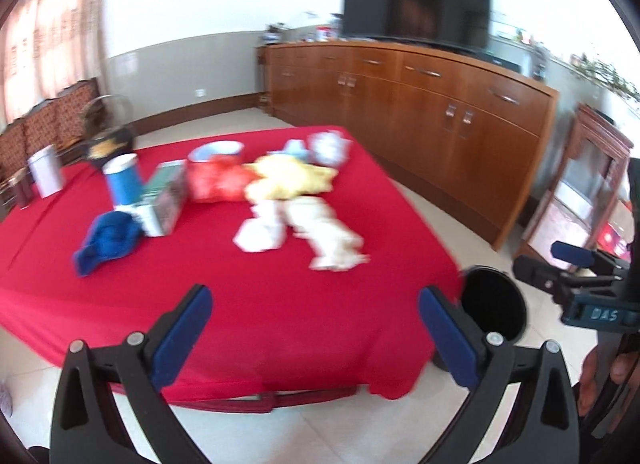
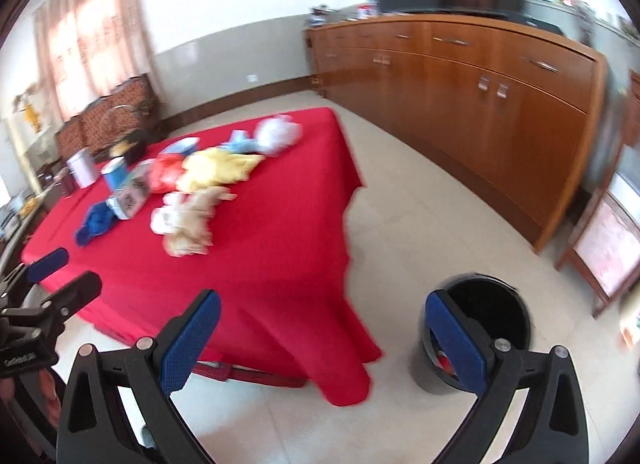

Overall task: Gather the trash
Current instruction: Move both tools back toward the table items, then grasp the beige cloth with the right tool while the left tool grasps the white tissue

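Left tool [image 1: 315, 306] wide apart over red tablecloth [image 1: 260, 304], black bin [image 1: 496, 304] beside

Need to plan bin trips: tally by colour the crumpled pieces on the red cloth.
dark blue cloth: 1
red bag: 1
yellow wad: 1
light blue wad: 1
beige wad: 1
white wad, white bag: 2
Total: 7 (blurry view)

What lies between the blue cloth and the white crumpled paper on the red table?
Only bare red tablecloth separates the blue cloth from the white paper; the left wrist view shows it best.
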A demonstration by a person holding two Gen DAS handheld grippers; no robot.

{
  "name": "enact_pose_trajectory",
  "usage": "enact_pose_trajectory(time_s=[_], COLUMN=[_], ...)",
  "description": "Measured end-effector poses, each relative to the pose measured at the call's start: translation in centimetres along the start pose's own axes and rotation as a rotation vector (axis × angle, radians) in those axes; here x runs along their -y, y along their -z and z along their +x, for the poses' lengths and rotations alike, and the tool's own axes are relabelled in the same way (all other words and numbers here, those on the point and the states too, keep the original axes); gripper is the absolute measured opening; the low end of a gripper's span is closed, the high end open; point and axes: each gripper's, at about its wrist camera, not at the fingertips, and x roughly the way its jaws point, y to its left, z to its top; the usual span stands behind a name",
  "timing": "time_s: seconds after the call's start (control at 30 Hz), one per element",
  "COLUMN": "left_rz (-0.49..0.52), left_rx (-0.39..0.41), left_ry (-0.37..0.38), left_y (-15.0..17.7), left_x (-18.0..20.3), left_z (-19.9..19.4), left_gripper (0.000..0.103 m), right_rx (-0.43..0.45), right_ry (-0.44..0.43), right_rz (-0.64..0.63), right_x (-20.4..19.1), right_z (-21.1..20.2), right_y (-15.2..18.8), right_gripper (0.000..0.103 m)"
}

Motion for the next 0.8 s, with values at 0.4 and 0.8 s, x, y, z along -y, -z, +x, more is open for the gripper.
enact_pose_trajectory(time_s=[0.4,0.8], left_rz=[-0.108,-0.161], left_rx=[0.003,-0.030], left_ry=[-0.150,-0.141], left_y=[1.9,1.8], left_x=[-10.5,-13.8], left_z=[0.7,4.0], left_gripper=[0.103,0.099], right_rx=[-0.003,-0.064], right_ry=[-0.055,-0.031], right_rz=[-0.119,-0.137], right_x=[-11.2,-13.9], right_z=[5.0,10.9], right_y=[-2.3,-3.8], right_gripper=[0.103,0.097])
